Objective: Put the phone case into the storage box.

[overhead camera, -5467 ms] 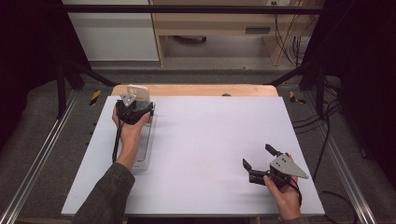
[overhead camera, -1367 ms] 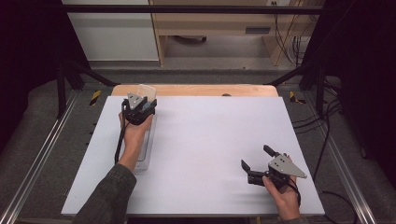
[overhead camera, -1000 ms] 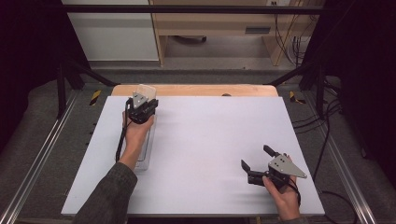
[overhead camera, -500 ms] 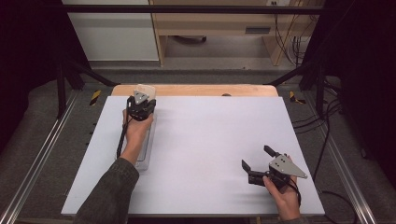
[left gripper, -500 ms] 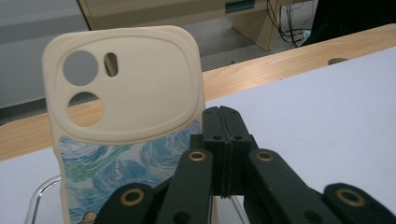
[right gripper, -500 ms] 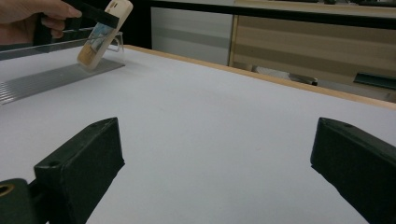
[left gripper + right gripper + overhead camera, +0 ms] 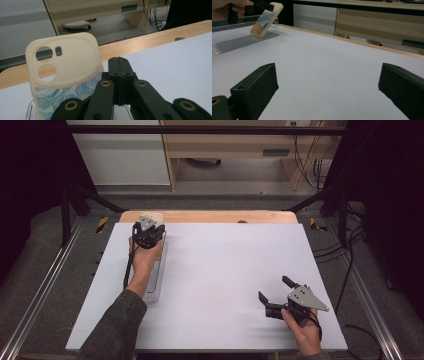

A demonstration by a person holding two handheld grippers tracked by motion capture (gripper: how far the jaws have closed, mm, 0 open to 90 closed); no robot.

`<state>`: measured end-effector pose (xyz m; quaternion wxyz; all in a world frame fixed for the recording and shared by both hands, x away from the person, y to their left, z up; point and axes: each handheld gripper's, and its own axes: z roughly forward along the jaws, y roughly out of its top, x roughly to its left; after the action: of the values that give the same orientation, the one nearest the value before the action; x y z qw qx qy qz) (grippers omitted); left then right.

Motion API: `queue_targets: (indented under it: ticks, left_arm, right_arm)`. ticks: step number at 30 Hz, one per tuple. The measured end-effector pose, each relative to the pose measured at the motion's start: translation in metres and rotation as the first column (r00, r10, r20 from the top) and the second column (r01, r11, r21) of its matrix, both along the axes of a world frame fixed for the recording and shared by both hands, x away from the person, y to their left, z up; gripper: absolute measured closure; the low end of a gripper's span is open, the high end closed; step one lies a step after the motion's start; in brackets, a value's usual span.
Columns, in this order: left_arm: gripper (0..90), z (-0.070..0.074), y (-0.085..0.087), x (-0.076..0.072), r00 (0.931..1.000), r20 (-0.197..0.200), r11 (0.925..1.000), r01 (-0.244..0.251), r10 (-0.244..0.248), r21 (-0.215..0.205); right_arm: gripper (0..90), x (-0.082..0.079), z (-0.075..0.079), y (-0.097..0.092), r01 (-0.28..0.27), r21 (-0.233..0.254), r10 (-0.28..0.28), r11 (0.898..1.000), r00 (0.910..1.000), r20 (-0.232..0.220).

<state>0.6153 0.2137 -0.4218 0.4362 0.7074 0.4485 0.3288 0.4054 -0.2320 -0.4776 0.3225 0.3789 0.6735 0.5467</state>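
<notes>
At the table's far-left corner, about eleven o'clock in the high view, the left gripper [image 7: 147, 231] hides most of the phone case [image 7: 155, 217]; the right gripper [image 7: 274, 300], jaws spread, rests at five o'clock amid bare white tabletop [image 7: 225, 270]. In the left gripper view, jaws pressed together, empty, beside the case [image 7: 65, 75], which stands lengthwise, camera holes up, bottom cut off. In the right gripper view, the case [image 7: 265, 18] leans tilted at eleven o'clock.
</notes>
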Motion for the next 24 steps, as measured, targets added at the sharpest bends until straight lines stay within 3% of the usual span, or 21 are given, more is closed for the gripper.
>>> queue_targets:
  ticks: [13, 24]
  left_arm:
    - [89.5, 0.024, 0.001, -0.022, 0.9985, 0.042, 0.9976, 0.037, -0.034, -0.058]
    - [89.3, 0.034, 0.006, -0.036, 0.9972, 0.056, 0.9938, 0.054, -0.049, -0.097]
  right_arm:
    - [2.4, -0.001, 0.002, 0.001, 0.003, -0.005, -0.003, 1.0, 1.0, 0.009]
    - [2.4, -0.002, 0.002, 0.001, 0.003, -0.007, -0.003, 1.0, 0.9999, 0.012]
